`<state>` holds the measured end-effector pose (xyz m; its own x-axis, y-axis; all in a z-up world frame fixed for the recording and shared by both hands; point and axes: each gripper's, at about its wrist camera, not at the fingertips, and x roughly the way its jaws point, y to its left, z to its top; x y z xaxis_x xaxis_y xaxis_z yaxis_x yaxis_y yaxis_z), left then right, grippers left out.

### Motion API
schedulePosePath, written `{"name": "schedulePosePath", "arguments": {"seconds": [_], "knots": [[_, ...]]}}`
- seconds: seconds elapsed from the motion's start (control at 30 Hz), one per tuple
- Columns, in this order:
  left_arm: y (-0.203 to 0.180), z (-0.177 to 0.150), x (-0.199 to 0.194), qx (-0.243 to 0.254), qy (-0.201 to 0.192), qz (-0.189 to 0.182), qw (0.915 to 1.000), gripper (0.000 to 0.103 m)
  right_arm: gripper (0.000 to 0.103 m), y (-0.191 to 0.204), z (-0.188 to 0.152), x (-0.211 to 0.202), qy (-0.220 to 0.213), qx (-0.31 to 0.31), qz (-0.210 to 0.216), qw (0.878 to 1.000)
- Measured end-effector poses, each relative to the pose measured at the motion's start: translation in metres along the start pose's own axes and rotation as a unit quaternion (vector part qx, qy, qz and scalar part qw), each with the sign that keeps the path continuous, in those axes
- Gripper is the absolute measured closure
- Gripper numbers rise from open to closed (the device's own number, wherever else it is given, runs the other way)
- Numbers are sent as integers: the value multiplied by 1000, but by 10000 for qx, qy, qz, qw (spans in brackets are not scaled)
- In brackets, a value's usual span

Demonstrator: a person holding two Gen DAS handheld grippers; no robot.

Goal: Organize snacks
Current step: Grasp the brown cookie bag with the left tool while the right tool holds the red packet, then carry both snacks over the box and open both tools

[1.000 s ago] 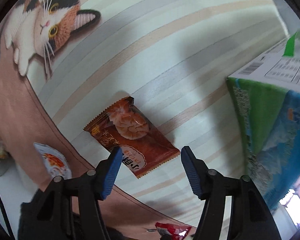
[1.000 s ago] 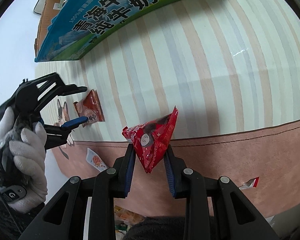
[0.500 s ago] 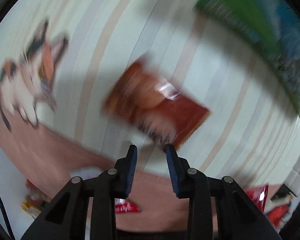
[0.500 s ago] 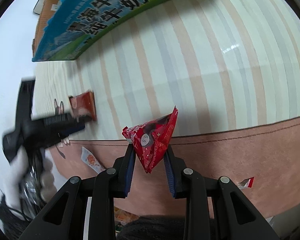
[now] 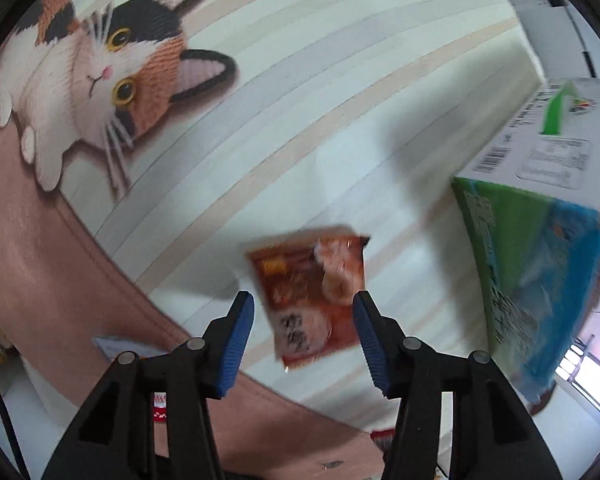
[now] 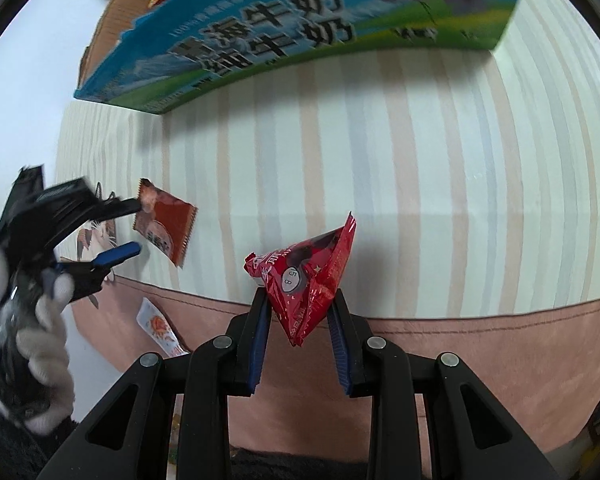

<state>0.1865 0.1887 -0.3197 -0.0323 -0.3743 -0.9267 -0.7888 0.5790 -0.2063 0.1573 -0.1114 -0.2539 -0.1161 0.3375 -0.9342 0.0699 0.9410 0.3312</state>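
A brown snack packet lies flat on the striped mat, blurred by motion. My left gripper is open just above it, with the packet's near end between the blue pads. The same packet and the left gripper show at the left of the right wrist view. My right gripper is shut on a red snack bag and holds it above the mat's pink border.
A blue and green milk carton box stands at the far side of the mat, also in the left wrist view. A small white and orange packet lies on the pink border. A cat picture is printed on the mat.
My left gripper was open, narrowed half a second ago, and is open wide again over the brown packet, which has turned on the mat. The right gripper still holds the red bag.
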Motion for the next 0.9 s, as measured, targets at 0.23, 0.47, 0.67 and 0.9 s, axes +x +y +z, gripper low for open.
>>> {"name": "schedulePosePath", "arguments": {"seconds": [0.23, 0.47, 0.67, 0.9], "knots": [[-60, 19, 39, 149, 131, 756, 9969, 34, 72, 8, 2, -2, -62, -1, 24, 10000], [-130, -11, 55, 2070, -307, 1525, 9659, 47, 72, -8, 0, -5, -89, 175, -5, 9998], [-137, -36, 54, 2837, -595, 1645, 9428, 47, 72, -22, 3, -8, -125, 292, -17, 9995], [-168, -99, -13, 3521, -1023, 732, 9275, 47, 72, -26, 12, -48, -308, 188, 293, 9989]]}}
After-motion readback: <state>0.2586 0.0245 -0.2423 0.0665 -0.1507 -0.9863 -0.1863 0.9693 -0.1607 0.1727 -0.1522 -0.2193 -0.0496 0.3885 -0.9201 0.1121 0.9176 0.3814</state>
